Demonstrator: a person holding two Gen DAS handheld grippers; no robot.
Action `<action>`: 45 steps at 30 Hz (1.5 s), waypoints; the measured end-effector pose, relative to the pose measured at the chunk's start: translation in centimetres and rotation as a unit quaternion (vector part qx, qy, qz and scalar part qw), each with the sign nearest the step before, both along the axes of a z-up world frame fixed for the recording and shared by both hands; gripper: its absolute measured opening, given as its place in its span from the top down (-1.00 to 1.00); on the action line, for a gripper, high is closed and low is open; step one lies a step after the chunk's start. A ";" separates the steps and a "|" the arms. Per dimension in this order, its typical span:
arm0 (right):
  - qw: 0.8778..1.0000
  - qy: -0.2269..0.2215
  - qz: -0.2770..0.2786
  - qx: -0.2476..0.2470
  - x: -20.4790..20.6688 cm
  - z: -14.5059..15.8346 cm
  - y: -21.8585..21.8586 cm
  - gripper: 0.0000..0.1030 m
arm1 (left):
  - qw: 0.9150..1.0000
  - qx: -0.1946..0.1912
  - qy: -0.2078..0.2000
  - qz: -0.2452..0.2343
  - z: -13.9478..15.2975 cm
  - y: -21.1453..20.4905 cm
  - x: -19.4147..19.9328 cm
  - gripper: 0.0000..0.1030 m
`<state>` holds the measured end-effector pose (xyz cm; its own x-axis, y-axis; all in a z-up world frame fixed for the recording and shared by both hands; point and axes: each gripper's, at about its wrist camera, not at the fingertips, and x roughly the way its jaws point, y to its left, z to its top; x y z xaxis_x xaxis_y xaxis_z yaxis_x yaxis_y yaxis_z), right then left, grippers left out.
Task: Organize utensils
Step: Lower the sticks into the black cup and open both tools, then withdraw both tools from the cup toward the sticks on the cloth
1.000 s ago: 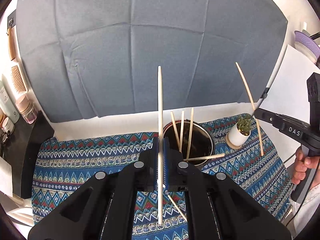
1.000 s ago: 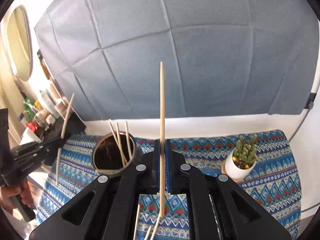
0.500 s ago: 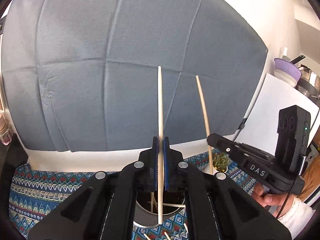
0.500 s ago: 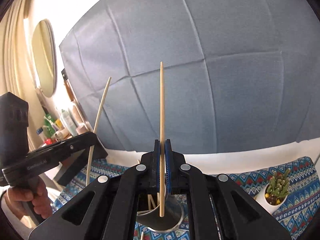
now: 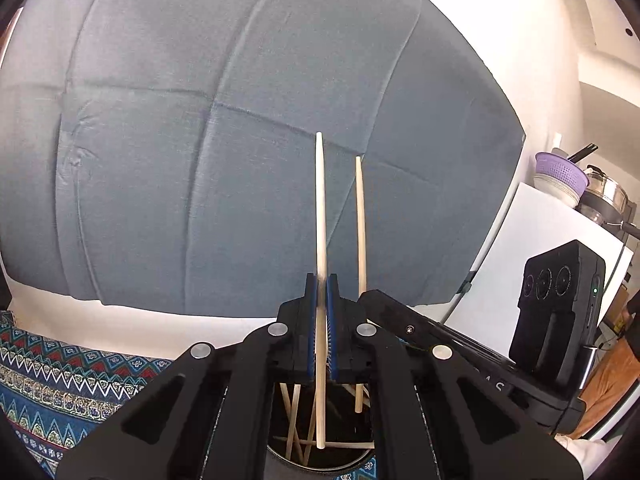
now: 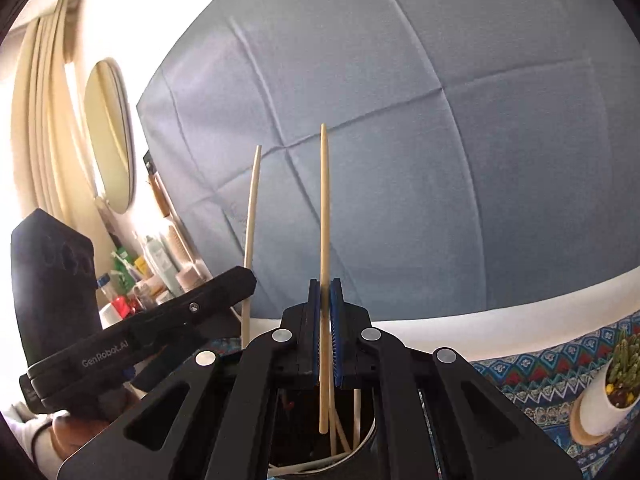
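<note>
My left gripper [image 5: 321, 320] is shut on a pale wooden chopstick [image 5: 320, 208] held upright, its lower end over the mouth of a round metal utensil holder [image 5: 320, 456] with several chopsticks inside. My right gripper [image 6: 325, 320] is shut on a second chopstick [image 6: 324, 208], also upright, its lower end inside the same holder [image 6: 352, 460]. Each view shows the other gripper close beside it: the right one [image 5: 440, 344] with its chopstick [image 5: 361, 220], the left one [image 6: 168, 320] with its chopstick [image 6: 252, 220].
A blue patterned cloth [image 5: 60, 380] covers the table. A small potted cactus [image 6: 612, 384] stands at the right. A grey-blue backdrop [image 5: 200, 140] hangs behind. Bottles [image 6: 152, 260] and a mirror [image 6: 110, 136] are at the left, kitchenware [image 5: 568, 180] at the far right.
Both grippers have moved in over the utensil holder and close together. The chopsticks' lower ends now hang at the holder's mouth instead of beside it.
</note>
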<state>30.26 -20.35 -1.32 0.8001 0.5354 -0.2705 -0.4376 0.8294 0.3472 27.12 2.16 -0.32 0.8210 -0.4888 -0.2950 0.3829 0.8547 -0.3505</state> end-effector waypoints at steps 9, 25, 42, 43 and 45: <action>0.999 0.014 0.007 -0.049 -0.8 -1.6 1.7 0.91 | 1.000 0.020 0.008 -0.014 -1.7 -0.8 -1.0 0.90; 0.991 0.037 0.004 -0.126 -4.9 -2.2 0.8 0.84 | 0.993 0.105 0.056 -0.018 -2.3 -1.4 -4.0 0.71; 0.981 0.064 -0.048 -0.175 -9.2 -1.1 -1.6 -0.10 | 0.989 0.100 0.109 -0.003 -1.2 0.0 -8.4 -0.34; 0.980 0.066 -0.051 -0.182 -9.4 -1.2 -1.6 -0.12 | 0.988 0.100 0.114 -0.001 -1.3 0.1 -8.6 -0.36; 0.977 0.070 -0.055 -0.192 -9.8 -1.3 -1.8 -0.19 | 0.987 0.105 0.121 0.003 -1.5 0.2 -9.0 -0.42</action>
<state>20.41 -22.12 -2.59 0.7881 0.2860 -0.5451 -0.3097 0.9495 0.0504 18.09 2.34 -1.83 0.7170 -0.3916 -0.5767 0.3051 0.9201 -0.2455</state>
